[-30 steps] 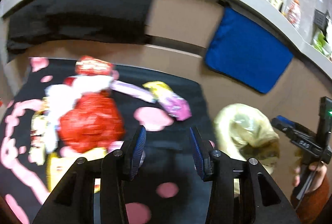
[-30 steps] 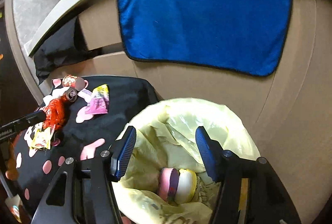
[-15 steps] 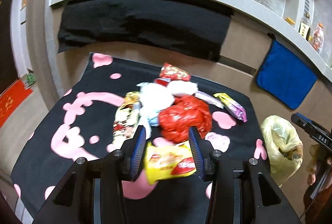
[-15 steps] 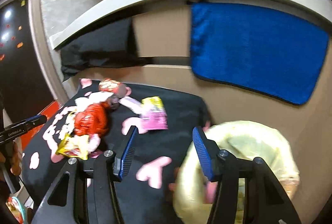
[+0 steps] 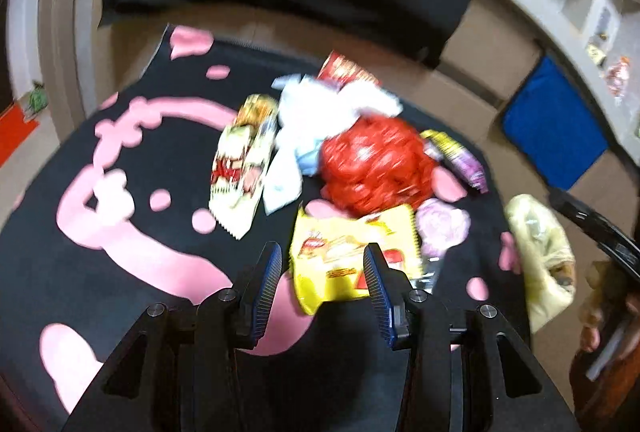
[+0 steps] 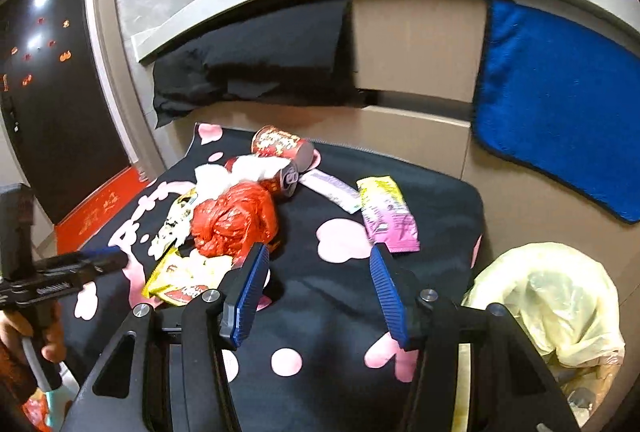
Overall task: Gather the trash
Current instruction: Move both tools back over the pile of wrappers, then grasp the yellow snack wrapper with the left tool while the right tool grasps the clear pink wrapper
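Progress: barely dented, I'd say. Your yellow trash bag has a little something down in the bottom, but nearly the whole trash pile sits out on the black-and-pink mat.
Left to grab: yellow snack packet, crumpled red plastic bag, two red cans, white tissue wad, pale snack packet, purple-yellow wrapper.
Left tongs: parted and empty, jaws straddling the near edge of the yellow snack packet but not pinching it.
Right tongs: wide apart, nothing in them, though they've just narrowed a touch; hanging over bare mat between pile and bag.
Bag spot: off the mat's right end, near its corner, mouth slumped.
Room: plenty of bare mat in front of the pile for your approach.
Edges: mat's far side butts against the drawer fronts, so I'd come in from the near side.
Watch: your two tongs sit close, could bump.
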Demonstrator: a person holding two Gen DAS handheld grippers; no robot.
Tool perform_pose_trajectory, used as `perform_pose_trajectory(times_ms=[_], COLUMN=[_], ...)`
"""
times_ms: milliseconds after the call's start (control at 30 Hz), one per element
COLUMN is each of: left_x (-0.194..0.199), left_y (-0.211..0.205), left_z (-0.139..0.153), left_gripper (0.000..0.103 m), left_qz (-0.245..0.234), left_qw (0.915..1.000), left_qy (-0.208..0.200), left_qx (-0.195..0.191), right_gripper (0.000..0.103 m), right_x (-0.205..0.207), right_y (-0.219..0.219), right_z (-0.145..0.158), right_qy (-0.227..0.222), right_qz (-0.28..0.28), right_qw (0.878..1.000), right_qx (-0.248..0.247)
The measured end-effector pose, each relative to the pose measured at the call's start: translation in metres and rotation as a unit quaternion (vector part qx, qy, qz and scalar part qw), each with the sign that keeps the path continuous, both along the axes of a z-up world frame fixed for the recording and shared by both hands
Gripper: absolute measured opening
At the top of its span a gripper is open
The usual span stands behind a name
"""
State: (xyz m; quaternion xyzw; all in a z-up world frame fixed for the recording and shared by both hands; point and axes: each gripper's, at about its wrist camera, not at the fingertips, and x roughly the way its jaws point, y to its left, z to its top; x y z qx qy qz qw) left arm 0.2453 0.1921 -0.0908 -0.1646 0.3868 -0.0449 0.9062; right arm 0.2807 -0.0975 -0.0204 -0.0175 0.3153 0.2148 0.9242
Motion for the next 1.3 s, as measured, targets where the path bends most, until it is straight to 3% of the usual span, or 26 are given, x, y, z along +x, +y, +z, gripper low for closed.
perform_pose_trajectory(times_ms=[133,233,300,433,700,900,1200,1267,1300], left_x=[0.014,0.019,0.019,0.01,-0.021,-0.025,-0.022,-0.02,-0.019], left_y=[0.0,-0.003,-0.006,-0.005,0.012,0.016,0.033,0.036,0.036], left_z=[-0.024,-0.032,-0.032,-0.021,0.015,0.019,0.004,-0.002,-0.004], left_gripper=[0.044,0.042,0.021,0.009,0.008,0.008,0.009,0.017,0.021], left_qz=[0.027,0.037,0.034,0.032,0.056,0.05,0.04,0.037,0.038], left_qw=[0.9983,0.9976,0.998,0.9988,0.9975,0.9972,0.9977,0.9967,0.9964], left_qy=[0.038,0.039,0.031,0.009,-0.043,-0.057,-0.033,-0.03,-0.029], left_qx=[-0.035,-0.043,-0.043,-0.036,-0.003,0.003,-0.044,-0.066,-0.07], right_gripper=[0.051,0.051,0.051,0.051,0.051,0.051,0.051,0.05,0.045], right_x=[-0.003,-0.004,-0.005,-0.005,0.001,0.023,0.066,0.067,0.064], right_y=[0.002,0.0,0.0,0.011,0.051,0.066,0.088,0.084,0.082], right_z=[-0.011,-0.019,-0.025,-0.038,-0.051,-0.057,-0.084,-0.088,-0.087], right_qy=[0.009,0.019,0.029,0.052,0.062,0.067,0.094,0.106,0.106], right_qz=[0.001,0.0,0.002,0.016,0.03,0.015,0.008,0.016,0.022], right_qw=[1.0,1.0,1.0,0.998,0.998,0.998,0.994,0.993,0.993], right_qx=[-0.009,-0.004,0.004,0.016,-0.012,-0.008,-0.06,-0.054,-0.052])
